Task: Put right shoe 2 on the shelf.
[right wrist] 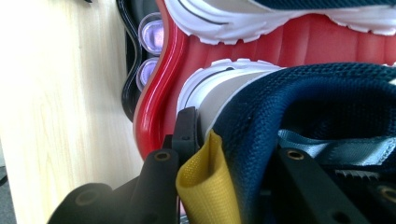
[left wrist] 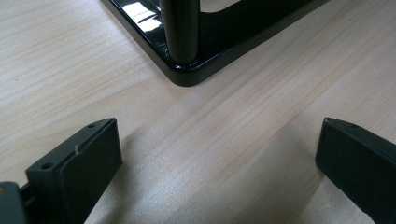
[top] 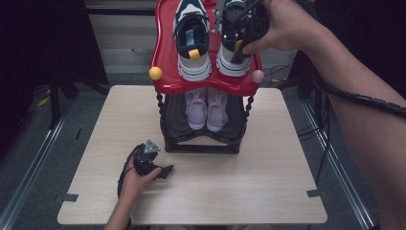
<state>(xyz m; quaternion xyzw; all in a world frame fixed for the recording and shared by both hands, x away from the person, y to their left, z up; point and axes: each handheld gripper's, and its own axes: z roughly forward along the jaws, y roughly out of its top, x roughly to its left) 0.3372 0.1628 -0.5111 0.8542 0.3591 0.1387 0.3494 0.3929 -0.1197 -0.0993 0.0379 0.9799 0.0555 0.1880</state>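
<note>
On the near tabletop (top: 201, 191), the left tongs (top: 165, 171) rest spread wide with nothing between them, just before the black base of a shoe rack (top: 201, 143). Farther back, on the rack's red top shelf (top: 165, 52), the right tongs (top: 238, 45) clamp the heel of the right-hand navy and white sneaker (top: 230, 64), beside its twin (top: 192, 43).

The high view looks forward and down from above the person's side, taking in the whole table (top: 201, 191) and the two-tier shoe rack (top: 203, 84) standing at its far half. The left gripper view sits low, just above the tabletop (left wrist: 224, 140), facing the rack's black base corner (left wrist: 187, 70) — very near. The right gripper view rides at the red top shelf (right wrist: 154, 121), pressed close to a navy shoe's heel (right wrist: 317, 107). All three share the rack — each from its own distance.
</note>
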